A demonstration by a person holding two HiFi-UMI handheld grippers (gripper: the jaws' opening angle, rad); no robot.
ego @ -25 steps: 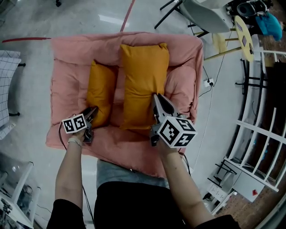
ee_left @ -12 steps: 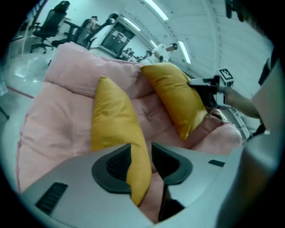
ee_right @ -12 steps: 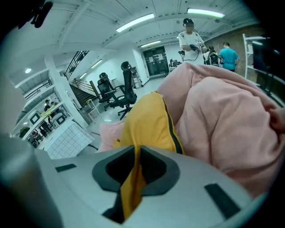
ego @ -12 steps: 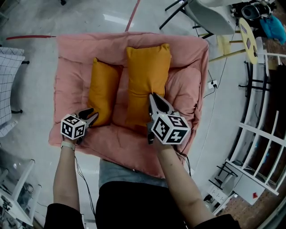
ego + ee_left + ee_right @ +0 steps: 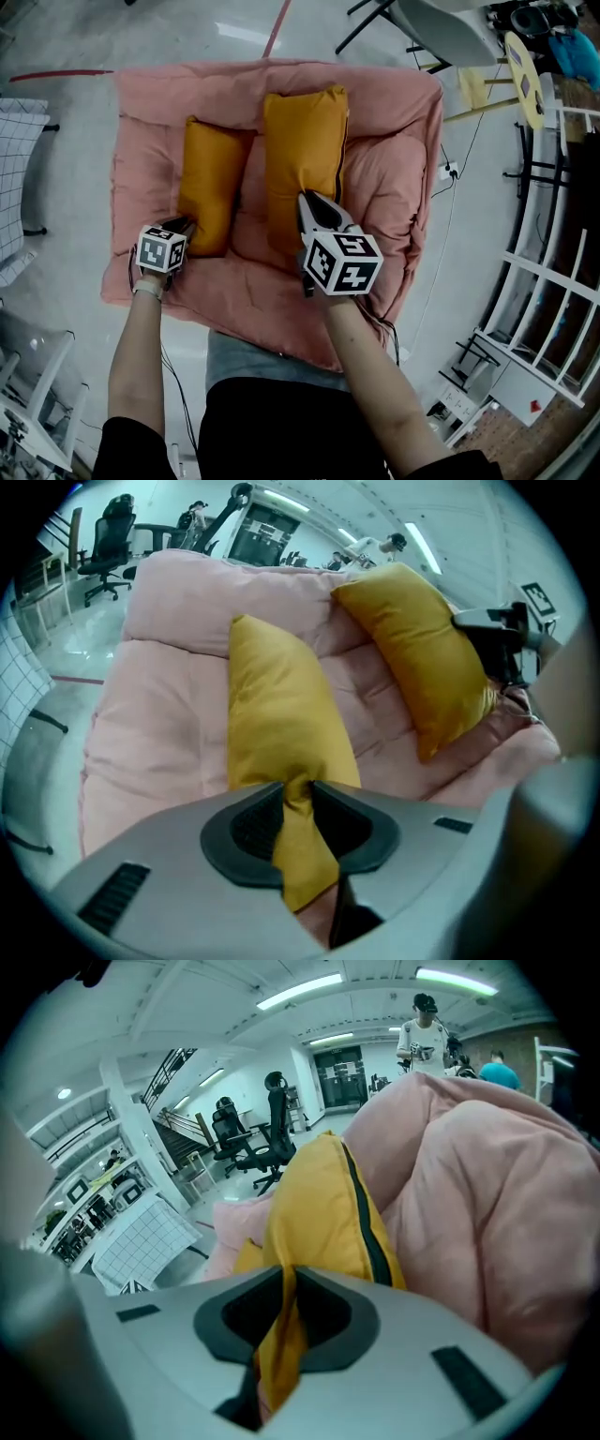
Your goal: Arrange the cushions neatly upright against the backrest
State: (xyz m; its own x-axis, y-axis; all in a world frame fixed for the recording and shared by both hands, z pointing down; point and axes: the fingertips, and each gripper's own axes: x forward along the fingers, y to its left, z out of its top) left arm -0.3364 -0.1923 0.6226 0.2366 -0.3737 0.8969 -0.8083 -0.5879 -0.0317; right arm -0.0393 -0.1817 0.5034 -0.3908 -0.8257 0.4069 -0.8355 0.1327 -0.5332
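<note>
Two orange cushions lie on a pink padded seat [image 5: 384, 178]. The left cushion [image 5: 211, 192] is the smaller; my left gripper [image 5: 183, 228] is at its near corner. Its jaws have just been closing, and the pads now pinch that corner's fabric [image 5: 298, 803]. The left cushion [image 5: 277, 724] runs away from the jaws toward the backrest. My right gripper [image 5: 314, 208] is shut on the near edge of the right cushion [image 5: 302, 159], which leans up toward the backrest. Orange fabric of the right cushion [image 5: 319, 1213] sits squeezed between the right gripper's pads [image 5: 286, 1302].
The pink seat's raised padded rim [image 5: 487, 1194] bulges to the right of the right cushion. On the floor around it are a white chair [image 5: 441, 28], a white rack [image 5: 553, 281], a socket with a cable [image 5: 448, 172] and a grid panel [image 5: 19, 178].
The left gripper has rolled and closed onto the left cushion's near corner. The right gripper has shifted slightly left and farther in, with the right cushion in it.
</note>
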